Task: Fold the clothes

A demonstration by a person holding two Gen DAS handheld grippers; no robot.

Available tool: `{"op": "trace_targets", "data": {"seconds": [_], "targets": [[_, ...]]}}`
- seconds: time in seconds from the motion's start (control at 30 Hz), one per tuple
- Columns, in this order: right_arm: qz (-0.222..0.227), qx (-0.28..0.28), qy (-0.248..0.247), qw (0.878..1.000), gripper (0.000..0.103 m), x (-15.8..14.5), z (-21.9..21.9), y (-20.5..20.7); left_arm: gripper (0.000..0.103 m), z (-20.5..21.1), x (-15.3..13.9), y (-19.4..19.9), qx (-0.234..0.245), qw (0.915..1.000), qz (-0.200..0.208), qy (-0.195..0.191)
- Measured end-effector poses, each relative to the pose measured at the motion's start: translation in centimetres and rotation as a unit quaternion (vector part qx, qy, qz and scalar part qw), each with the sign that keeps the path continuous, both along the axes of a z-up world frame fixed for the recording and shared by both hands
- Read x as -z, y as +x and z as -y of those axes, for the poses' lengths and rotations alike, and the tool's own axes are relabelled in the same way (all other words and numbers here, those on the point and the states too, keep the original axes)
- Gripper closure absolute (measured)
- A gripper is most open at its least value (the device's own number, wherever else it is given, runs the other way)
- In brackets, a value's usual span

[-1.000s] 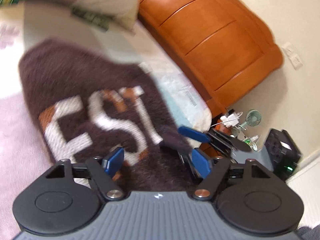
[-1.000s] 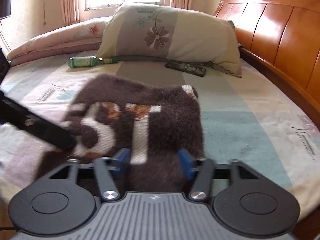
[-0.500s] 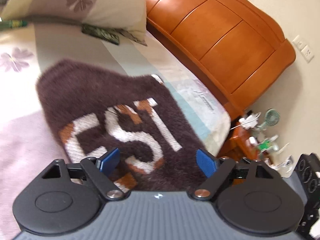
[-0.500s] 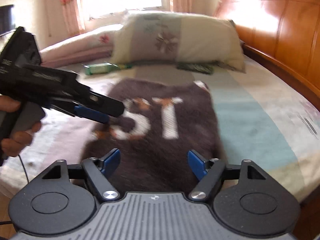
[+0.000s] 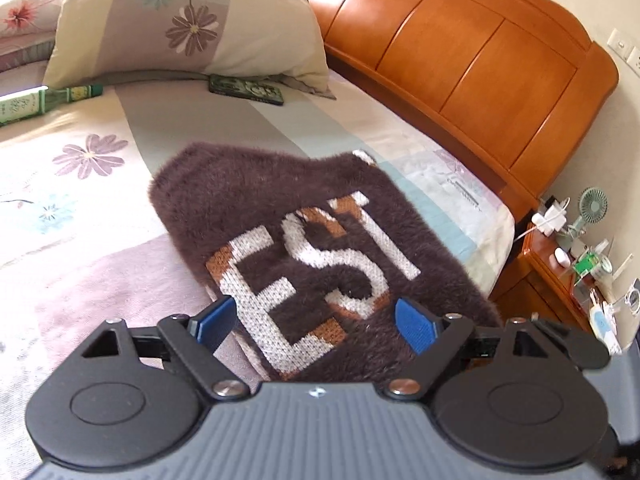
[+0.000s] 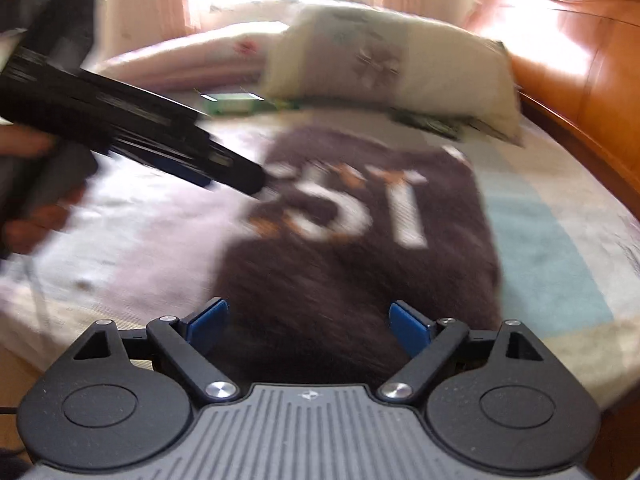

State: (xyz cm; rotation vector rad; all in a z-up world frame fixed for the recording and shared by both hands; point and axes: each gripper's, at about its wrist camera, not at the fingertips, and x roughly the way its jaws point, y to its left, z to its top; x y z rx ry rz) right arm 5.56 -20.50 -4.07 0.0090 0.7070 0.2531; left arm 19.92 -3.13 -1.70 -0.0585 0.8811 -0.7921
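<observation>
My left gripper (image 5: 316, 320) has its blue pads spread wide, and the jaws have just been opening; nothing is pinched between them, only the near edge of the sweater showing below. My right gripper (image 6: 308, 322) is likewise spread and has just been opening, its pads clear of the fabric, which lies under and ahead of them.

The brown fuzzy sweater (image 5: 304, 240) lies on the bed (image 5: 72, 264) as a compact folded bundle, white and tan letters facing up, its near end toward me and its right side close to the mattress edge. By my judgement the fold is mostly done and I am letting go of it.

Risks from here: the pile is thick and springy, so the folded layers may creep open once nothing presses them. The long fibres could snag on a pad as I pull away and drag the near edge askew. The right wrist view is blurred, so I cannot tell how neatly the far edges line up.

Farther off, a dark flat case (image 5: 246, 89) and a green bottle (image 5: 44, 101) lie in front of the flowered pillow (image 5: 188, 20), against the wooden headboard (image 5: 472, 64). Pushing the bundle forward could nudge it toward them.
</observation>
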Motion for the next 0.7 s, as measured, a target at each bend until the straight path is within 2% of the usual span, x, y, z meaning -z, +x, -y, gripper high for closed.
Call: {"op": "trace_targets", "data": {"seconds": [0.1,0.27,0.47,0.63,0.7], "targets": [[-0.023,-0.033,0.030,0.999,0.011,0.8,-1.1,-0.7,0.015,-0.1,-0.4,-0.8,0.010,0.9999,0.008,-0.001],[-0.059,-0.027,0.019,0.998,0.011,2.8,-1.0,-2.4,0.014,0.6,-0.3,-2.1,0.044,0.9984,0.019,0.029],[-0.020,0.039,0.049,0.998,0.010,1.3,2.7,-3.6,0.014,1.9,-0.6,-4.2,0.085,0.9963,0.013,0.012],[0.021,0.100,0.070,0.992,0.010,0.7,6.2,-4.2,0.014,2.8,-0.1,-5.5,0.085,0.9963,0.005,0.014],[0.044,0.128,0.061,0.989,0.010,0.5,7.5,-4.6,0.014,2.9,0.2,-5.9,0.083,0.9964,0.001,0.015]]}}
